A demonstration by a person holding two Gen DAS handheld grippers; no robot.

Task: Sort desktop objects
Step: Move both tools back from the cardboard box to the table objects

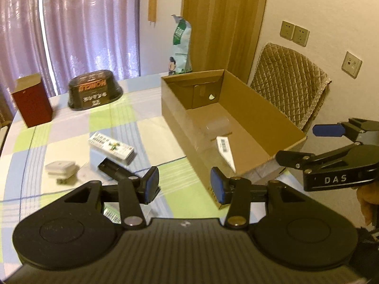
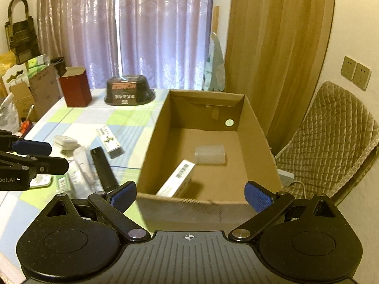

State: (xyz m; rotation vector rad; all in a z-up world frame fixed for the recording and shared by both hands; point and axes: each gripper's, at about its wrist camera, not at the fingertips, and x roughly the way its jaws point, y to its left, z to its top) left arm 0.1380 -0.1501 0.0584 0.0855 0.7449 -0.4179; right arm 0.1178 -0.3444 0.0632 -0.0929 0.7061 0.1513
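Note:
An open cardboard box [image 1: 177,127] [image 2: 157,146] stands on the checked tablecloth. Inside it lie a translucent plastic cup [image 1: 218,127] [image 2: 209,153] on its side and a white carton with a barcode [image 1: 225,149] [image 2: 176,181]. Left of the box, a green-printed white carton [image 1: 111,148] [image 2: 109,139], a black case [image 1: 113,169] [image 2: 104,165], a small white box [image 1: 60,168] [image 2: 65,140] and a white tube [image 2: 81,163] lie on the cloth. My left gripper [image 1: 184,185] [image 2: 59,156] hovers open and empty near the box's near-left corner. My right gripper [image 2: 190,198] [image 1: 297,143] is open and empty at the box's near rim.
A red box [image 1: 32,99] [image 2: 75,90] and a black noodle bowl [image 1: 94,92] [image 2: 129,90] stand at the table's far side. A tall snack bag [image 1: 181,45] is behind the cardboard box. A quilted chair [image 1: 291,82] [image 2: 331,130] stands to the right.

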